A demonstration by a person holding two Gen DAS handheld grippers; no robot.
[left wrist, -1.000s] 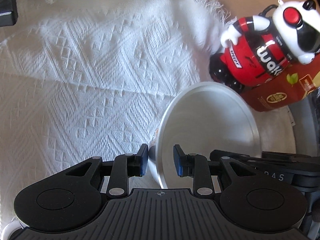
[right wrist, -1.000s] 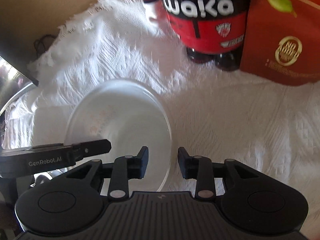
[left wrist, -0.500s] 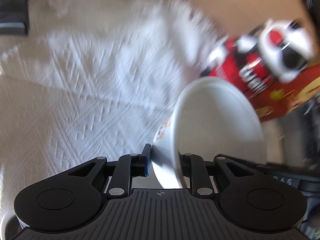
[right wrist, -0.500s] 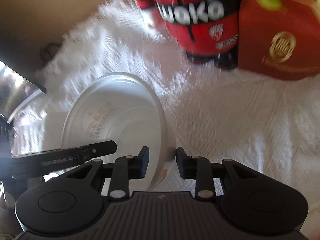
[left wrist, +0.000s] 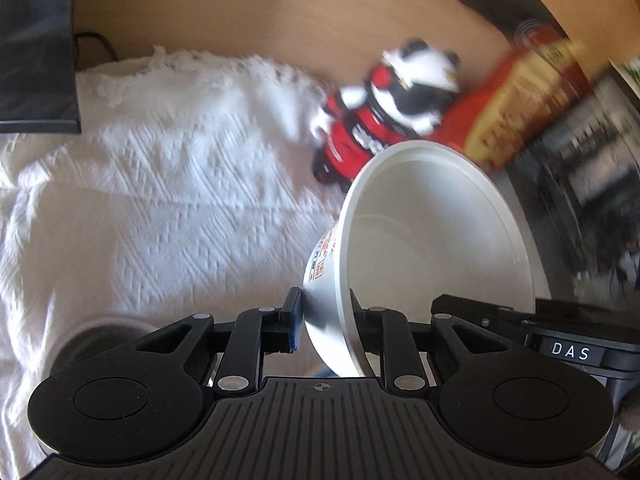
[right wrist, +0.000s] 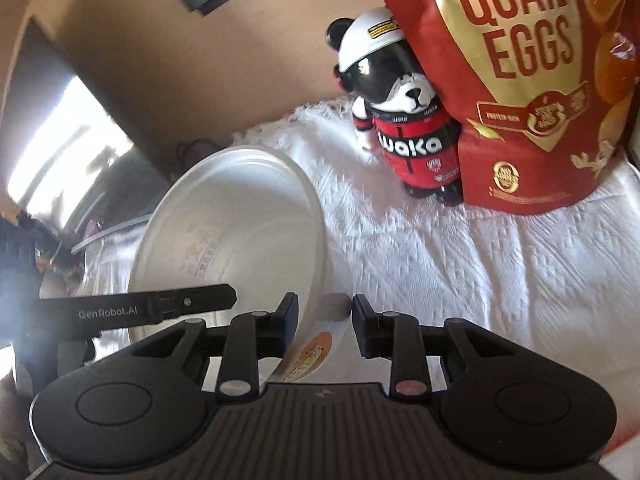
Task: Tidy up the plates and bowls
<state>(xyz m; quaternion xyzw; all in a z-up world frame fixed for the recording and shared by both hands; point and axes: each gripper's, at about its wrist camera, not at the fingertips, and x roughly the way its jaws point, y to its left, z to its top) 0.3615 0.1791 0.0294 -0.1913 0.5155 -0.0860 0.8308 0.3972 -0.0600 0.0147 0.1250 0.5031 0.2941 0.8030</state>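
A white bowl (left wrist: 432, 240) with orange print on its outside is held up off the white cloth, tilted on its side. My left gripper (left wrist: 324, 320) is shut on the bowl's rim, one finger inside and one outside. My right gripper (right wrist: 324, 320) is shut on the opposite rim of the same bowl (right wrist: 240, 224). Each gripper's finger shows in the other's view. A metal bowl (left wrist: 96, 340) sits on the cloth at lower left in the left wrist view.
A white woven cloth (right wrist: 480, 264) covers the table. A panda figure in red (right wrist: 400, 120) stands at the back beside a red quail eggs bag (right wrist: 528, 92). A dark panel (left wrist: 36, 48) stands at the far left. The tan table edge (left wrist: 256, 8) lies beyond the cloth.
Both grippers closed on the bowl's rim and lifted it off the cloth; it tilted further. The views rose, so the figure and bag now appear farther and lower.
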